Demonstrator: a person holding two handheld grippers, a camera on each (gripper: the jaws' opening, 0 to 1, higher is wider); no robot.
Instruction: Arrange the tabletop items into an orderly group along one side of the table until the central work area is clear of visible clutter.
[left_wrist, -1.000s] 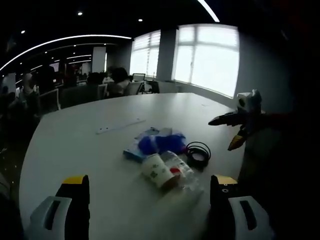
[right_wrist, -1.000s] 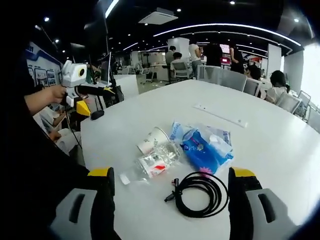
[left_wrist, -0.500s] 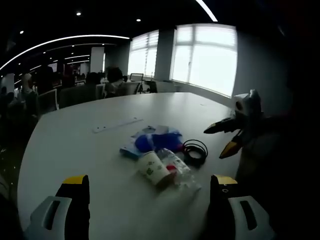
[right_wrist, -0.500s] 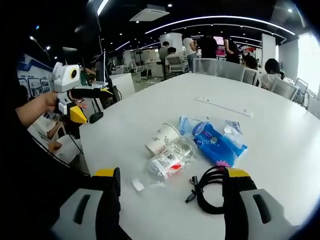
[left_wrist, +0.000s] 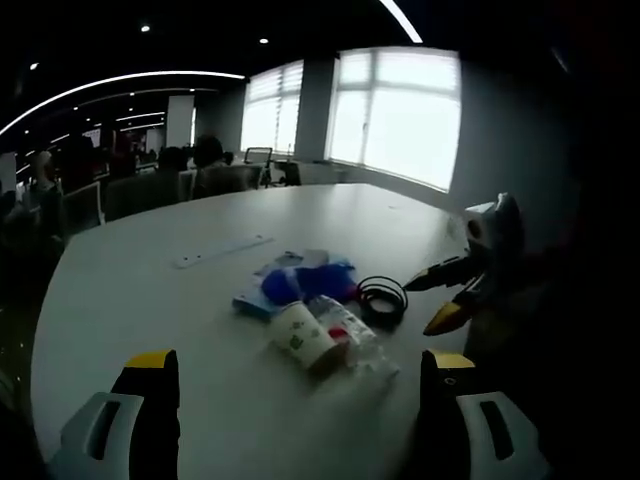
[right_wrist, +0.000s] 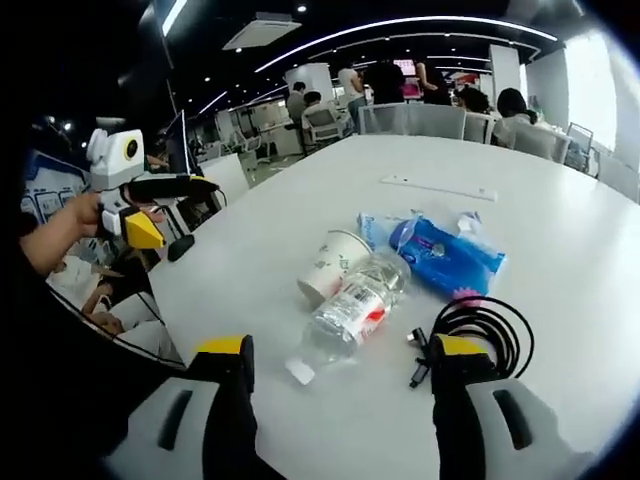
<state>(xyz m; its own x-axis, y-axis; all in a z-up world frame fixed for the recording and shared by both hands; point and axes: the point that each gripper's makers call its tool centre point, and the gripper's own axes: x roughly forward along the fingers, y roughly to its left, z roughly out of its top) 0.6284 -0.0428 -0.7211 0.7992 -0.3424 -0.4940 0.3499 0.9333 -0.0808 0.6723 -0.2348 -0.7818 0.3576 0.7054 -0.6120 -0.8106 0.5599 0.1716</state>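
While nothing is yet held, the right gripper (right_wrist: 335, 350) and left gripper (left_wrist: 295, 362) are kept wide apart. Beside the paper cup (right_wrist: 333, 264), bottle (right_wrist: 352, 310), blue packet (right_wrist: 450, 257) and cable (right_wrist: 482, 335) are clustered mid-table; an approach seems underway, a first grasp needed next.

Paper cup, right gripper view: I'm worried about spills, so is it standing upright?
No, the paper cup lies tipped on its side on the table, beside the fallen water bottle.
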